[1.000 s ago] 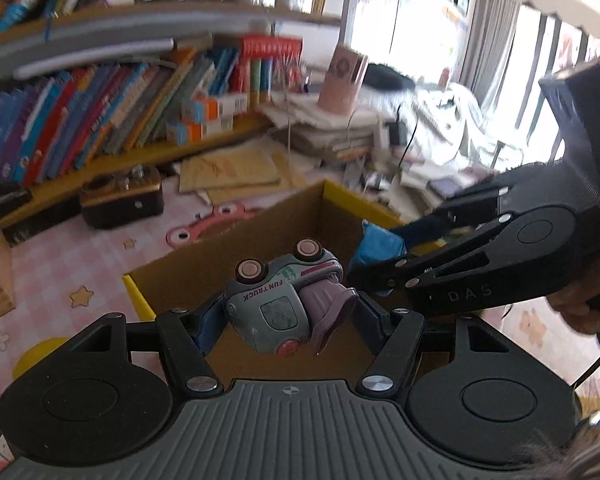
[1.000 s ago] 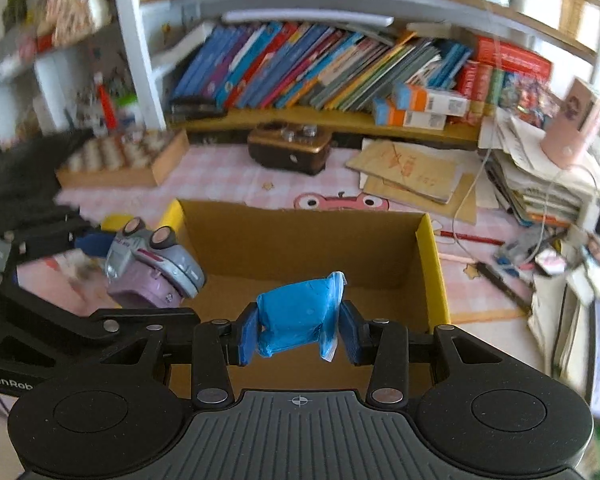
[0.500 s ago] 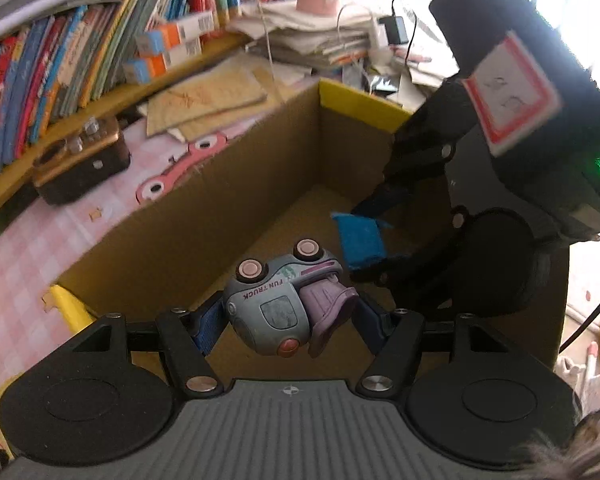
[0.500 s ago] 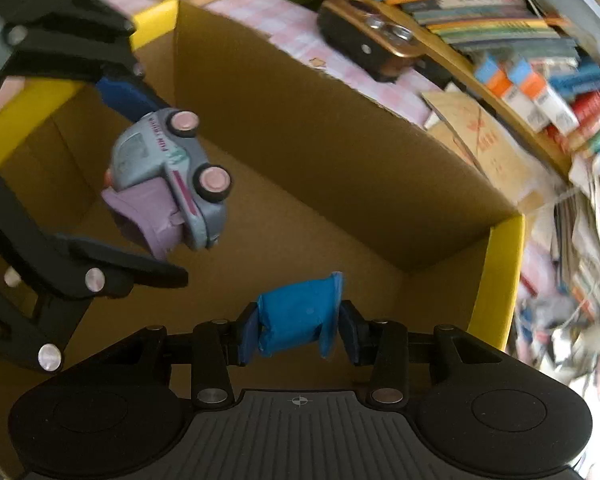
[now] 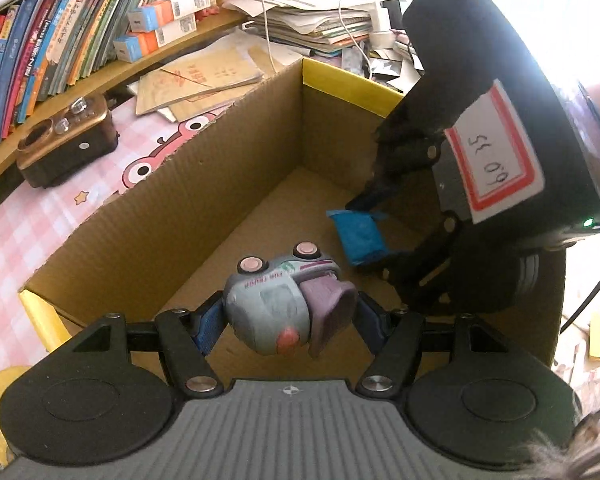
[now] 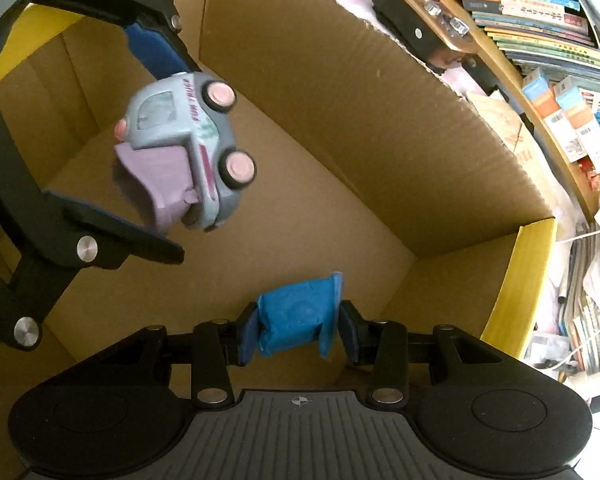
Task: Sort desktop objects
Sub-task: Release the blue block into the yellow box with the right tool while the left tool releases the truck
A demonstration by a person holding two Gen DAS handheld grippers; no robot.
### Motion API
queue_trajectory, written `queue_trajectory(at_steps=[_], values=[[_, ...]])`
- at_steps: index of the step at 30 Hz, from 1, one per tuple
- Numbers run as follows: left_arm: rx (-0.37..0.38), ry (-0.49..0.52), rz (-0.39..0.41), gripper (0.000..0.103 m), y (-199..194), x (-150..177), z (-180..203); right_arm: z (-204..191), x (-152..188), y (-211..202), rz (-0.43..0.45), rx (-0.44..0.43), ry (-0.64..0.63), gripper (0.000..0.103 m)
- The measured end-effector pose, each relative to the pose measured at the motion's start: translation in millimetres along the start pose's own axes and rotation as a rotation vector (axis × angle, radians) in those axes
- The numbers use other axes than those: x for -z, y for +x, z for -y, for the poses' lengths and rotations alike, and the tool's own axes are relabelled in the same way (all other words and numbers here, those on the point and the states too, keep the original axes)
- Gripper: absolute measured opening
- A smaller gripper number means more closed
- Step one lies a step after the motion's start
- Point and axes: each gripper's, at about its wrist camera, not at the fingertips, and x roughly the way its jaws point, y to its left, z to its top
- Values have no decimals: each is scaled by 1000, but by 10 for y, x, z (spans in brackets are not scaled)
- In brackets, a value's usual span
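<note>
My left gripper [image 5: 290, 322] has its jaws clamped on a small grey-and-lilac plastic toy truck [image 5: 286, 308]; my right gripper [image 6: 296, 330] has its jaws clamped on a crumpled blue plastic packet [image 6: 298, 320]. Both hang inside the open brown cardboard box [image 5: 204, 184], its bare floor just beyond my jaws. This looks like the drop-off step: next I should part each pair of jaws and let both things settle on the floor
</note>
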Motion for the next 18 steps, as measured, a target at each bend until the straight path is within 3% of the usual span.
queue_trajectory(at_steps=[2,8,12,18], values=[[6,-1,0,64,1,1,-9,-23,-4,-8,7,9,-5,42],[-9,24,43,86,-85,32,39,-44,32,-94,61,36,1,50],[-48,48,103,89,-243,91,94,-29,53,-230,106,36,58,56],[-59,-22,220,92,-627,167,86,-22,142,-578,194,56,157,59]])
